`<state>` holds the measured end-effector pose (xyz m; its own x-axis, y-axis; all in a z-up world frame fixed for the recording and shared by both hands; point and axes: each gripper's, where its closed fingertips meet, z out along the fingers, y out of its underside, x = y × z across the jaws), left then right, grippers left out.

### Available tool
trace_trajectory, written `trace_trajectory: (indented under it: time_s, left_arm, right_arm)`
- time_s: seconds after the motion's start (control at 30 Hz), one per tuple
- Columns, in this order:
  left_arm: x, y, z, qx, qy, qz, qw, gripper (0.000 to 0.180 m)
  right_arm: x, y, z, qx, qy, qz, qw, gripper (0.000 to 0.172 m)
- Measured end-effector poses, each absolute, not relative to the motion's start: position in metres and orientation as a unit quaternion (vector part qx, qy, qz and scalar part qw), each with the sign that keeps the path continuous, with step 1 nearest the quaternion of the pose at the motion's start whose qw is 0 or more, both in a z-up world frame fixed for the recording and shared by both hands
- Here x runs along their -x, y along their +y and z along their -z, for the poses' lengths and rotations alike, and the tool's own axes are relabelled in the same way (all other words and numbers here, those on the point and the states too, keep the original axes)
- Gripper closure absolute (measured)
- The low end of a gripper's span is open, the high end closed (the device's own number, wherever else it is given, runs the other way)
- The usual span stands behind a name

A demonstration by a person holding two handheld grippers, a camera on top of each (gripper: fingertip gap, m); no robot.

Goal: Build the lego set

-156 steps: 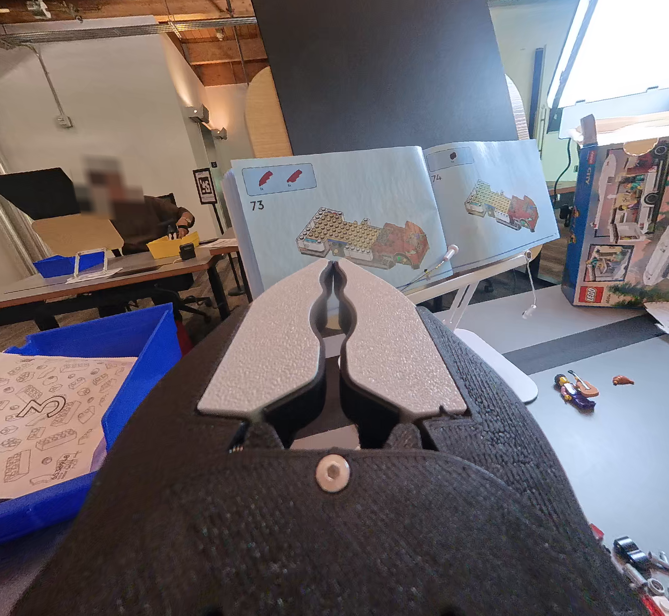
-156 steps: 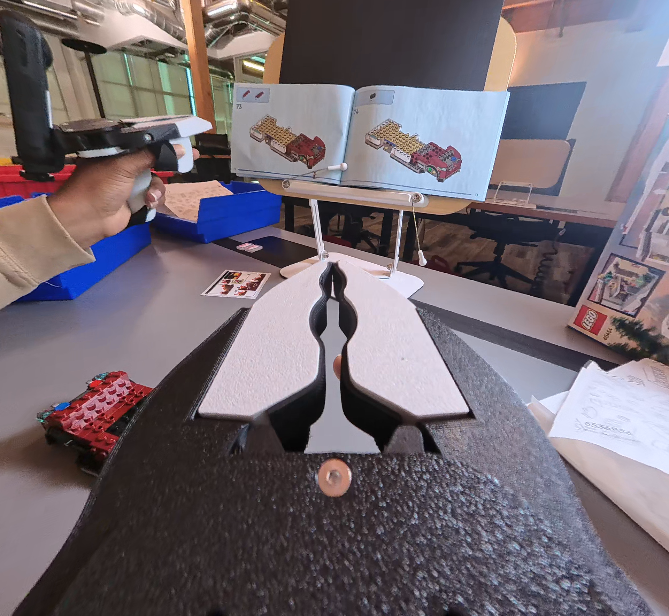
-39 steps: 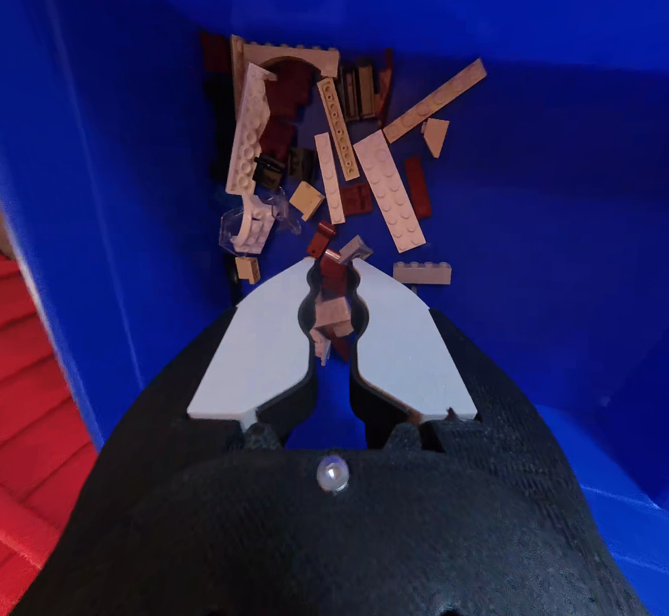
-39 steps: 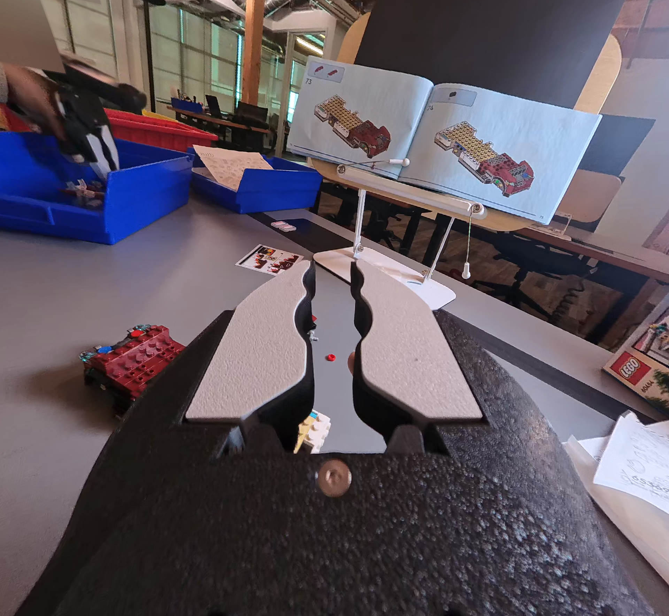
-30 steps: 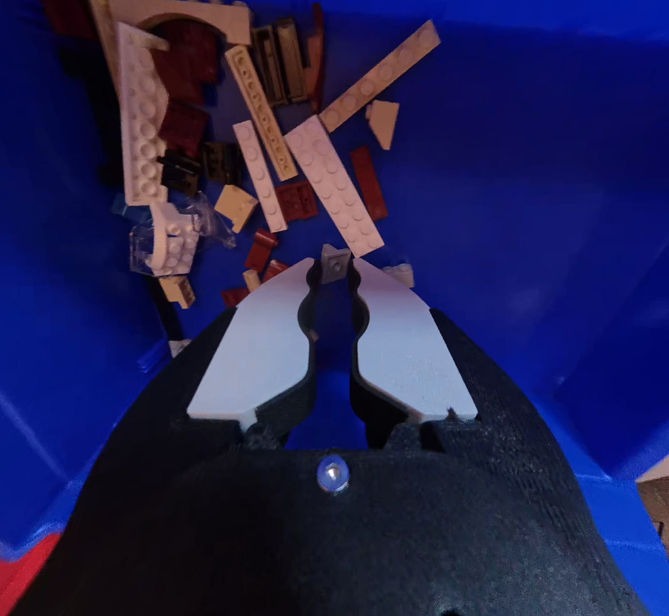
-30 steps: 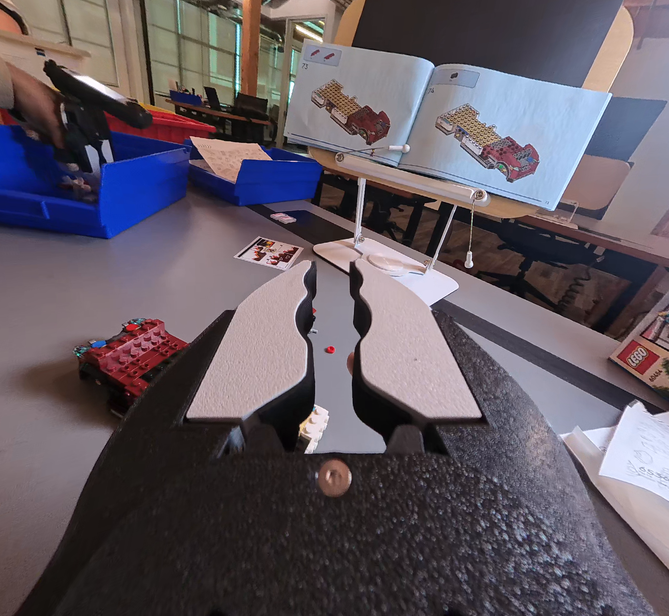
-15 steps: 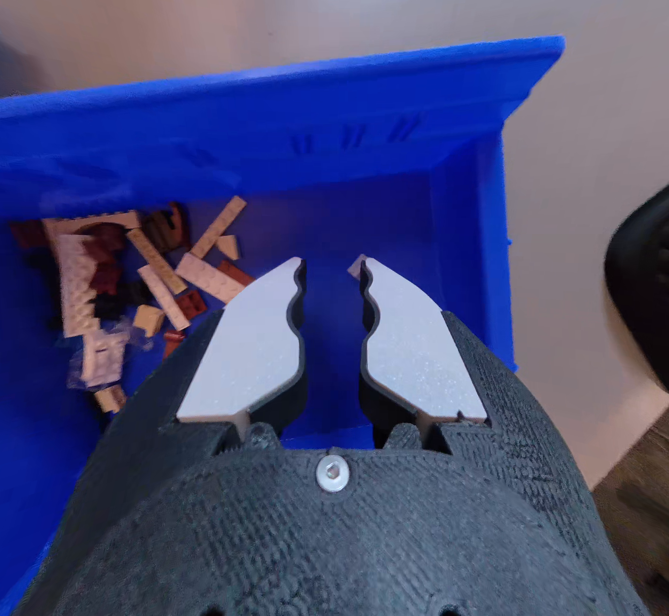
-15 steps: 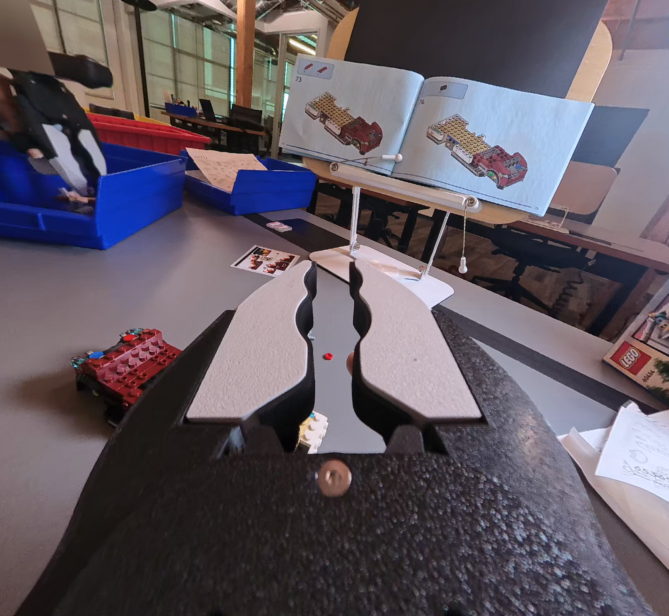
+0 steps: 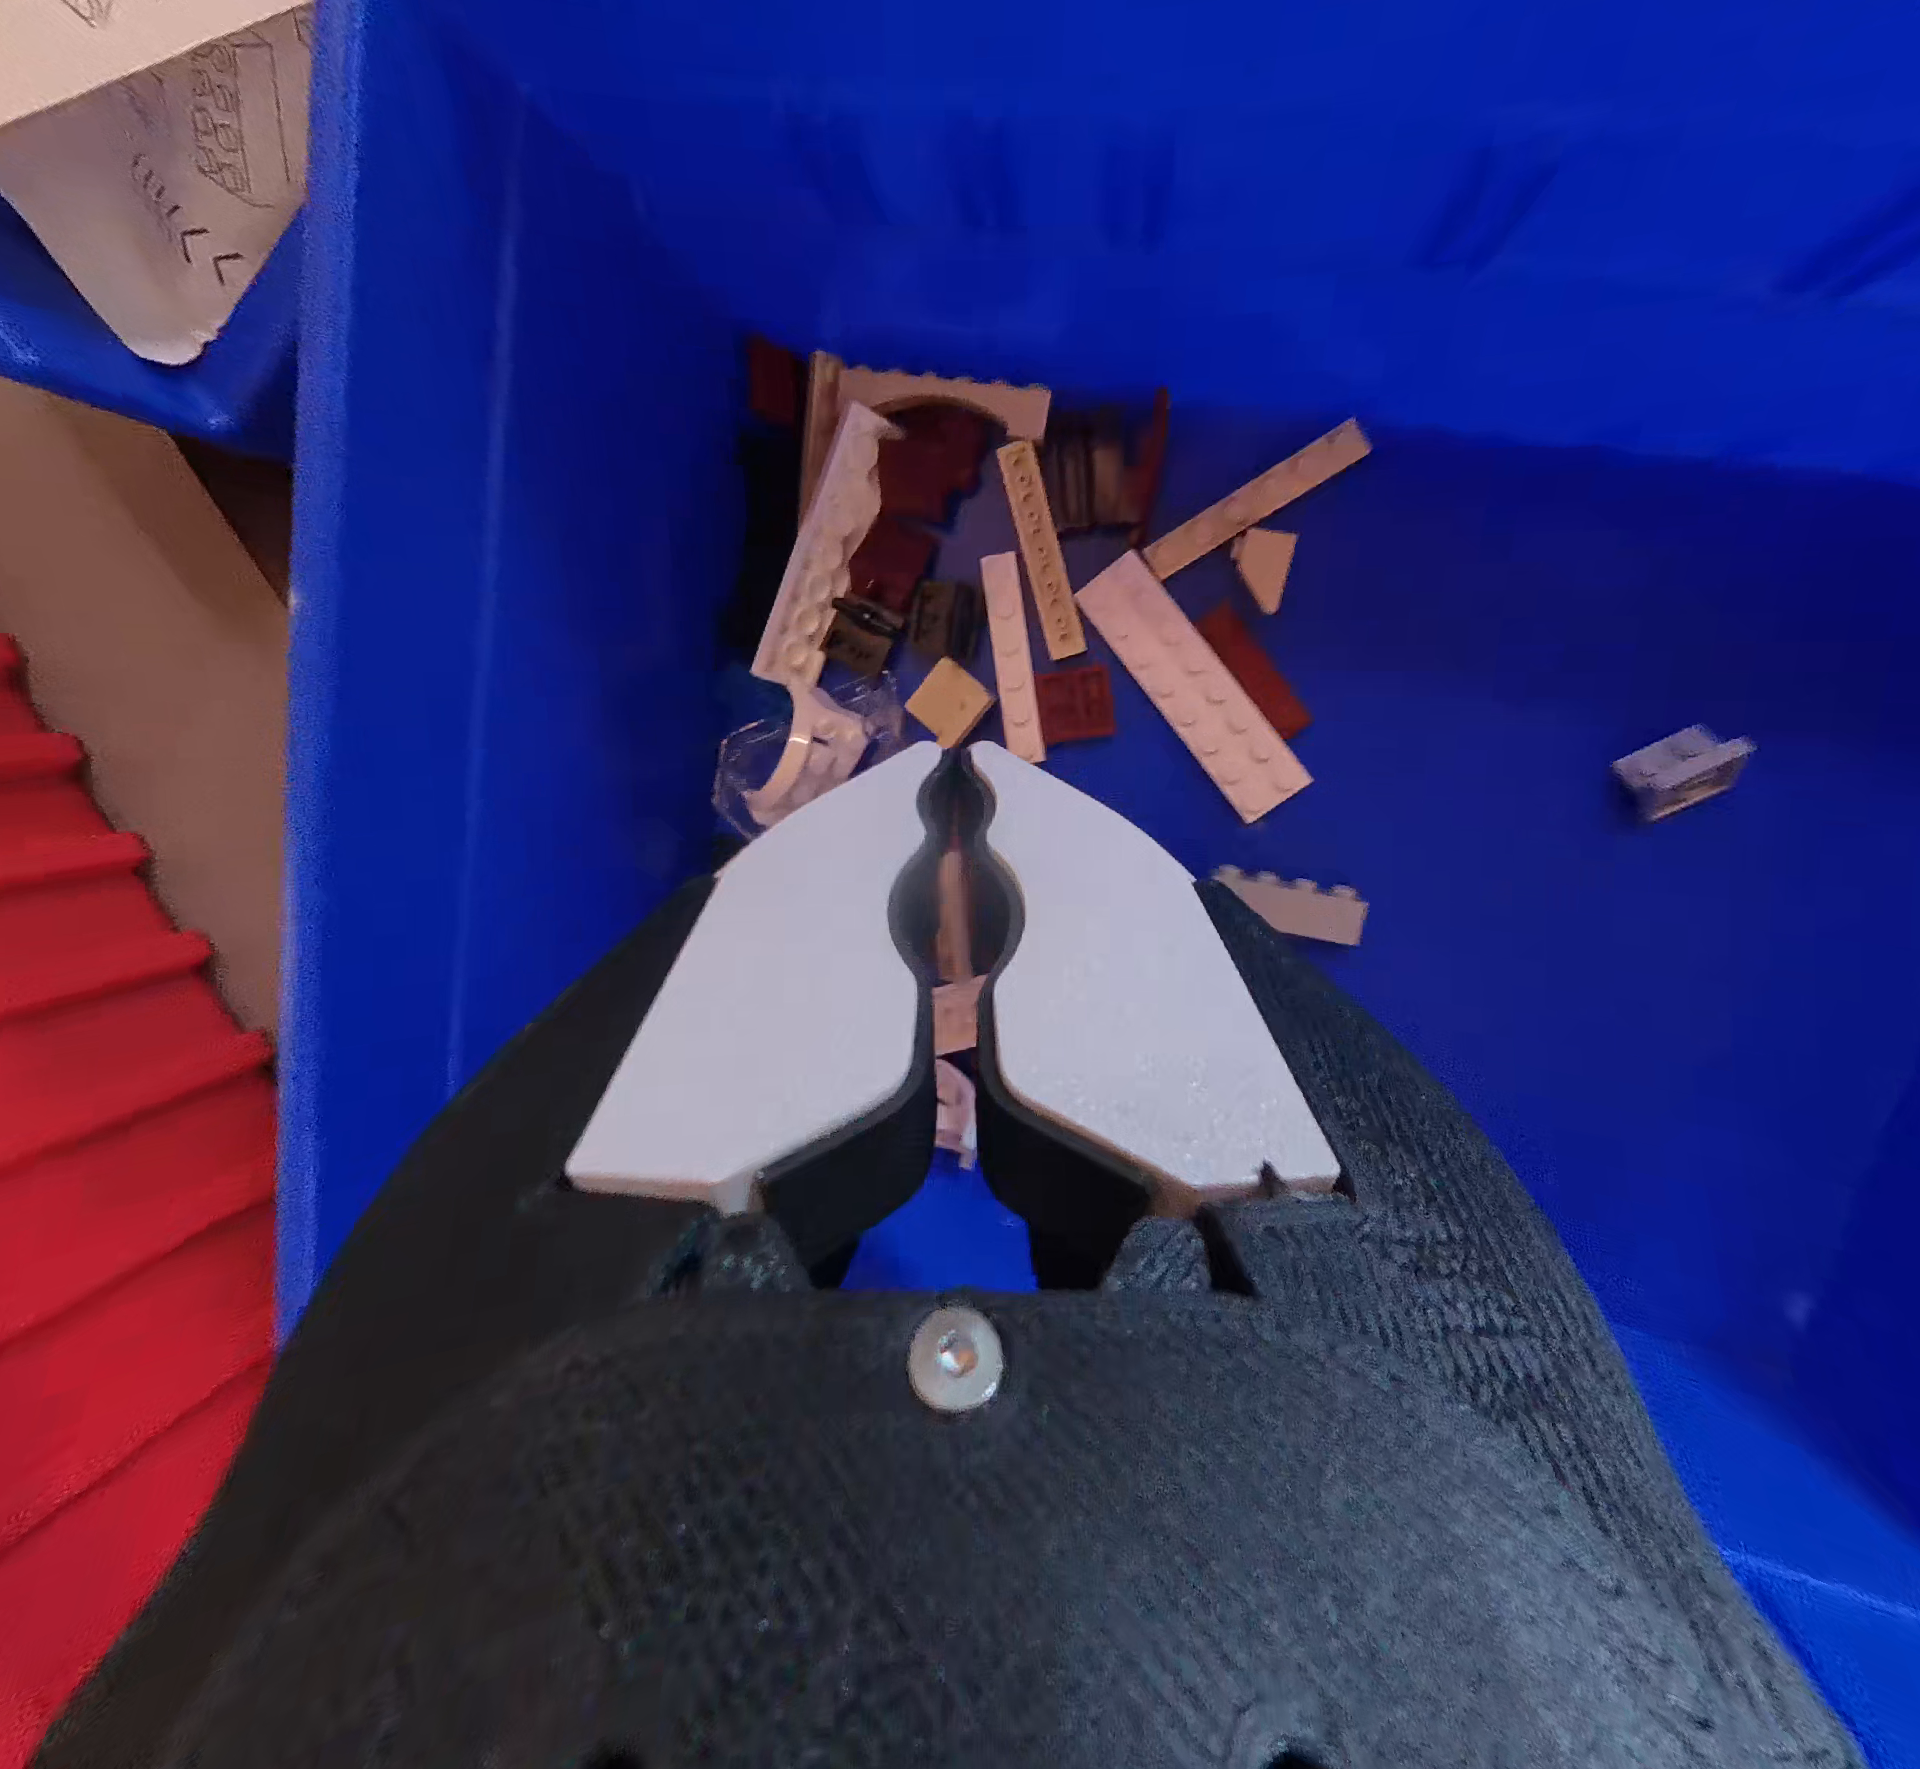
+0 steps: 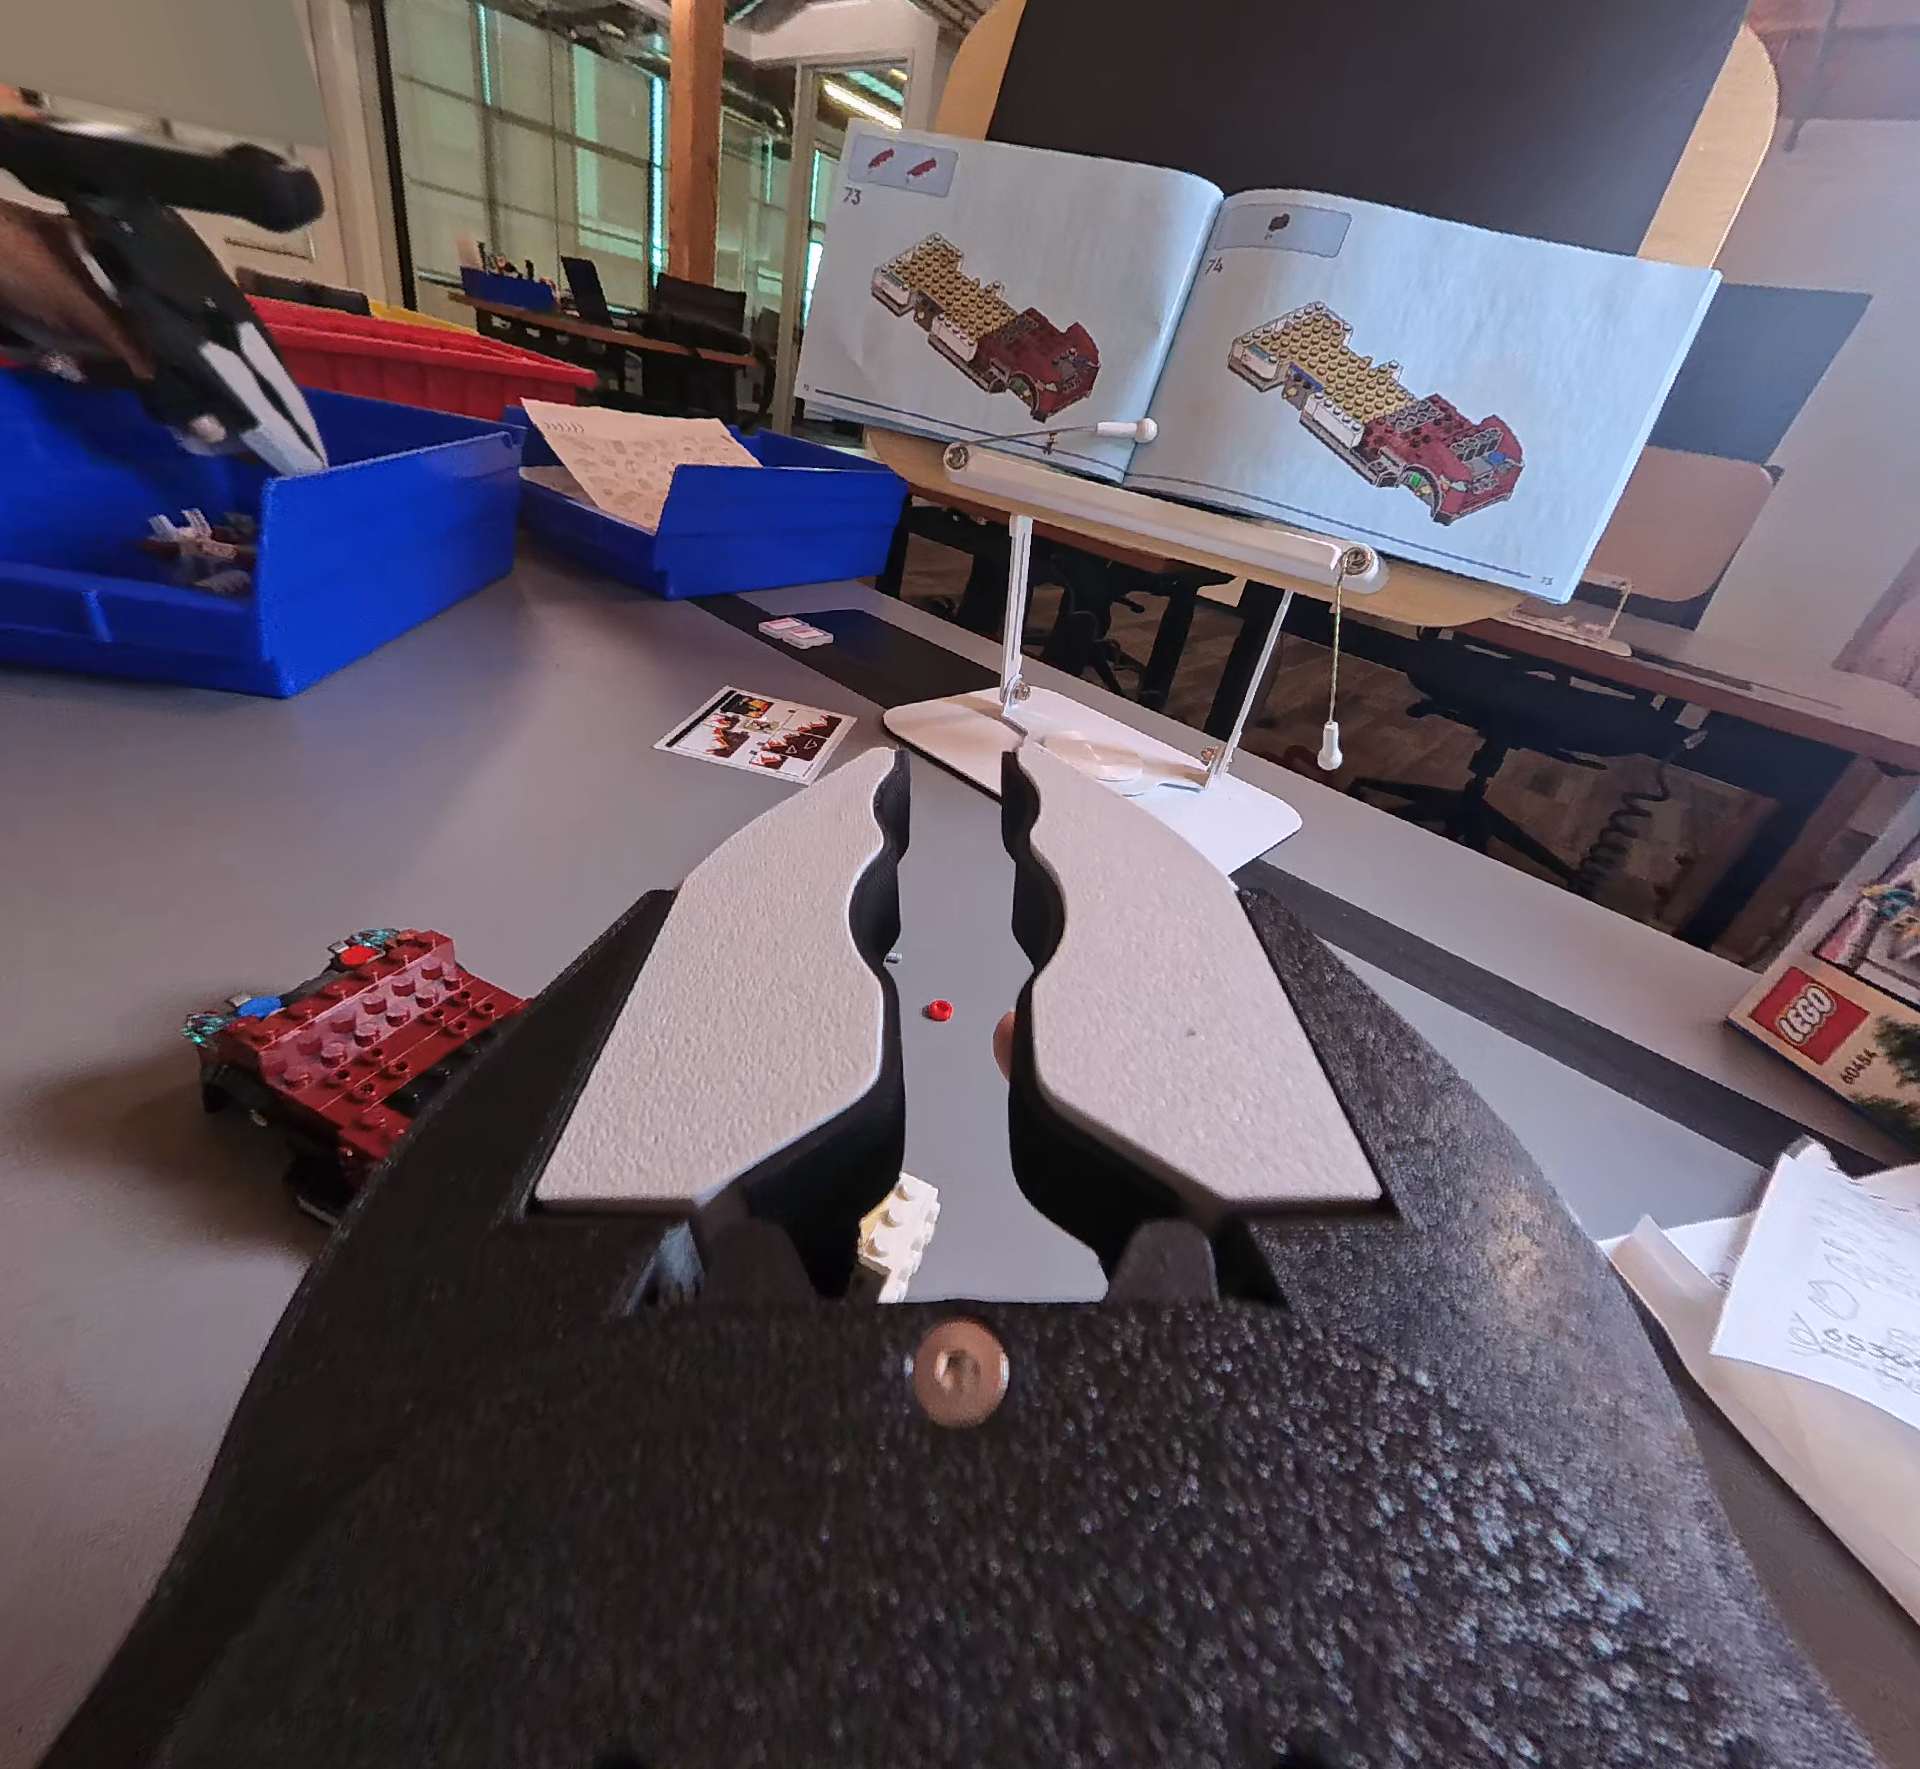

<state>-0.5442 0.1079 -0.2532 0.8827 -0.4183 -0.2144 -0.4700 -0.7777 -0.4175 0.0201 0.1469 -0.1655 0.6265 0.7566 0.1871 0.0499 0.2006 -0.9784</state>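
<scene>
My left gripper is shut, with its fingertips together, low inside a blue bin. It hangs just over a pile of tan, white and dark red bricks. A tan square tile lies right in front of the tips. A small grey piece lies alone on the bin floor to the right. The right wrist view shows this gripper pointing down into the same bin. My right gripper is open over the grey table, with nothing between its pads. A tiny red stud shows through the gap.
A dark red brick model sits on the table to the left. An open instruction booklet rests on a white stand, with a sticker sheet beside it. A second blue bin, a red bin, a set box and papers stand around. Spacing between my two grippers at the tips: around 60 centimeters. Measured from the fingertips, the tan square tile is 5 centimeters or so from the left gripper and 60 centimeters from the right. To reach the small grey piece in a straight line is about 15 centimeters for my left fingers, about 45 centimeters for my right.
My left gripper held a small grey piece at its tips, opened over the bin, then shut again. The grey piece now lies on the bin floor. My right gripper stayed open and barely moved.
</scene>
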Motion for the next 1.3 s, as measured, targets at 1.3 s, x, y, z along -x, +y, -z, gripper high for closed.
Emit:
trace_trajectory:
  time_s: [1.3]
  left_arm:
    - [0.481, 0.138, 0.283, 0.926, 0.324, 0.021, 0.193, 0.171]
  right_arm:
    - [-0.017, 0.145, 0.169, 0.582, -0.361, -0.254, 0.683, 0.156]
